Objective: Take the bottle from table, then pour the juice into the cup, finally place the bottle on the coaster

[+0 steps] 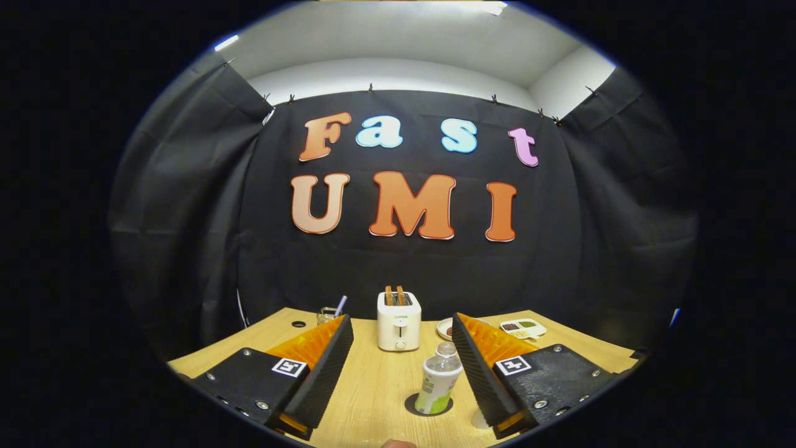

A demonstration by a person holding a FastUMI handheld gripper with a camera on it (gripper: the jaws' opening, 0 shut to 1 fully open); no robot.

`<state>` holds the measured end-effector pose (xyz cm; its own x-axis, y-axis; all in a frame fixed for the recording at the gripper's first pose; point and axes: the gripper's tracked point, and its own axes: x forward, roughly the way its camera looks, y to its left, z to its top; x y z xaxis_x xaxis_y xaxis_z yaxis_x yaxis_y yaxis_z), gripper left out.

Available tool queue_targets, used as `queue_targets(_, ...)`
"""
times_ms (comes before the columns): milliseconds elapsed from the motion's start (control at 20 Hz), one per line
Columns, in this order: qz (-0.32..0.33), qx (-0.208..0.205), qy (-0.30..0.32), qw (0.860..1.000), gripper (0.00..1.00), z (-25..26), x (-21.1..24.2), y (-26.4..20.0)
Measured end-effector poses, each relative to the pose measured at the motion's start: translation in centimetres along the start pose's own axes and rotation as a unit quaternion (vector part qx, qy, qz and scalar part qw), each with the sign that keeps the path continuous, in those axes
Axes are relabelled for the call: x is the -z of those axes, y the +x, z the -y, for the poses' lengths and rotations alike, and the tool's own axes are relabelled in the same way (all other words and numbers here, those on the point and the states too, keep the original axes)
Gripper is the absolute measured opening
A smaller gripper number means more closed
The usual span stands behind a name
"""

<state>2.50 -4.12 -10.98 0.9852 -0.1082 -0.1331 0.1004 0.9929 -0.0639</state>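
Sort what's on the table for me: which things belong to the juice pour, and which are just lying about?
Job:
- bottle, upright between the open gripper fingers, nearer the right one, untouched
- dark coaster under the bottle
- cup with straw, beyond the left finger

Lying about:
- toaster with toast in its slots
- small plate
- divided dish beyond the right finger
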Motion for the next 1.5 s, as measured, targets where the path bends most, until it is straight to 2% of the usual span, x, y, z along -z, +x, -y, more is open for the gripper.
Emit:
queue_targets(300,0.043,-0.061,0.014,0.997,0.94,-5.5,-7.0,-4.5)
queue_targets(550,0.064,-0.096,0.018,0.993,0.94,-11.0,-9.6,-6.7)
queue_targets(900,0.046,-0.053,0.021,0.997,0.95,-14.6,-9.4,-5.4)
queue_targets(1300,0.041,-0.005,-0.006,0.999,0.95,-14.1,-9.4,-4.1)
queue_targets(1500,0.052,-0.032,0.005,0.998,0.95,-13.9,-9.6,-5.9)
